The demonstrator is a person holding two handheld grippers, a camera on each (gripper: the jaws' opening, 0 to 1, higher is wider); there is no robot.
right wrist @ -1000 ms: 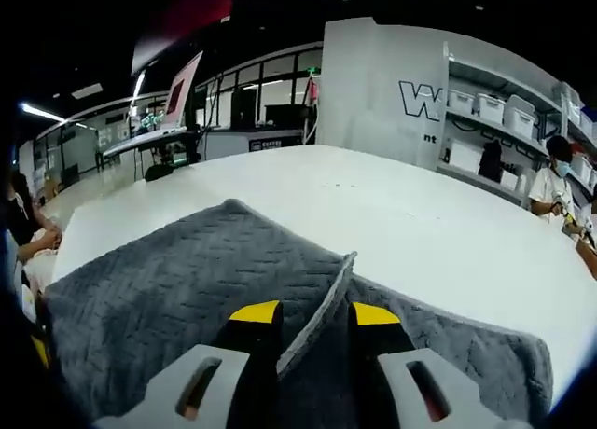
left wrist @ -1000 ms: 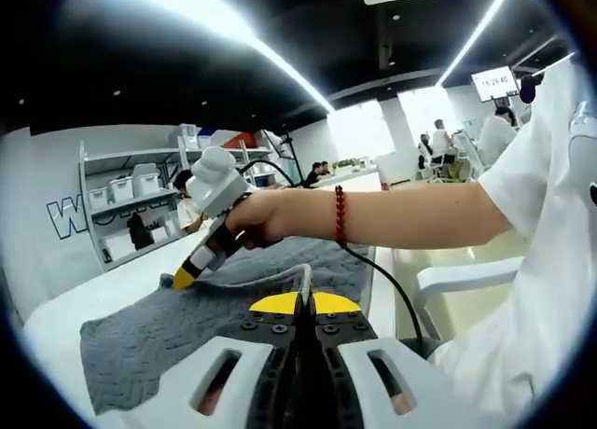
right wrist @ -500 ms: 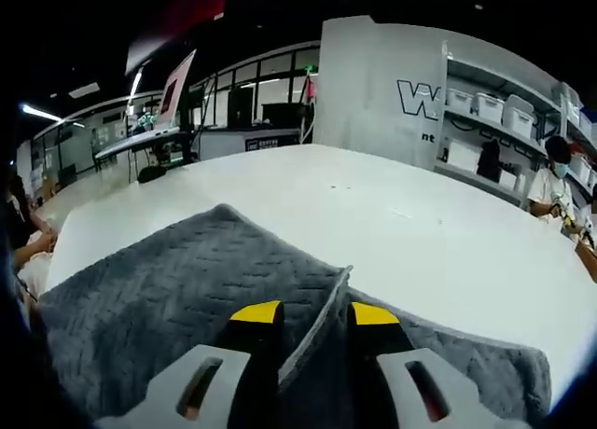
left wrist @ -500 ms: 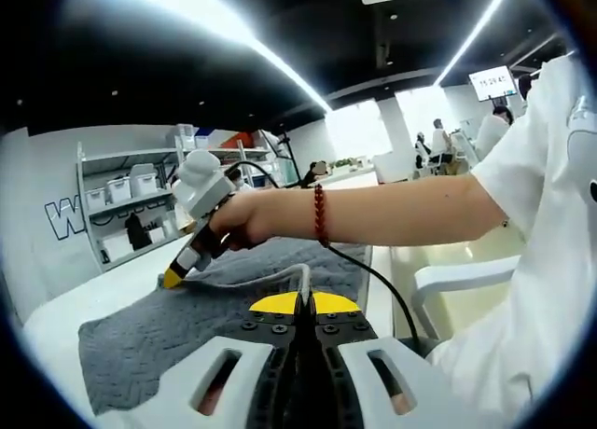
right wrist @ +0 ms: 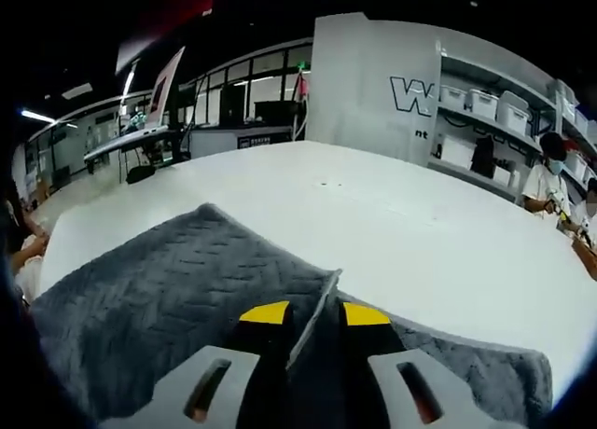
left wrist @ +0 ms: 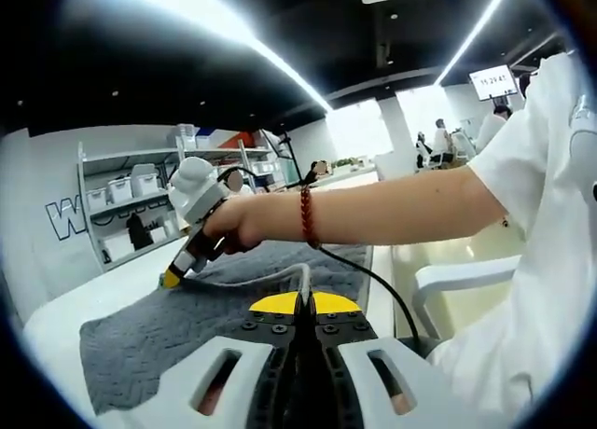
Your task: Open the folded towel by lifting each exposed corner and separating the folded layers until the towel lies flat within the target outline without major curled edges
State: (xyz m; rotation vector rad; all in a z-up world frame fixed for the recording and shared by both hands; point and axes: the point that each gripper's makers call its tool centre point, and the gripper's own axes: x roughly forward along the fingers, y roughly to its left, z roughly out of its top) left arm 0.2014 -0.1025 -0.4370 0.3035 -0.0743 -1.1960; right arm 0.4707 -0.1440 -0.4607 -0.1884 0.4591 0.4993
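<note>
1. White shelving rack with storage bins [left wrist: 126, 191] stands beyond the white bench [right wrist: 392, 214], behind the far end of the grey quilted towel [right wrist: 168, 289].
2. Towel lies on the bench, long axis running away from the left tongs [left wrist: 300, 303].
3. Left tongs pressed together on a towel edge.
4. Right tongs [right wrist: 315, 314] pinch a raised towel fold.
5. Open bench lies beyond the towel.

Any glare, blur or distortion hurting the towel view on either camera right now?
Left gripper view: ceiling light strips blow out to white, windows glare, but the grey towel is evenly lit and sharp. Right gripper view: towel weave crisp near the right gripper, the white table bright but not washed out; fisheye bends the shelves.
</note>
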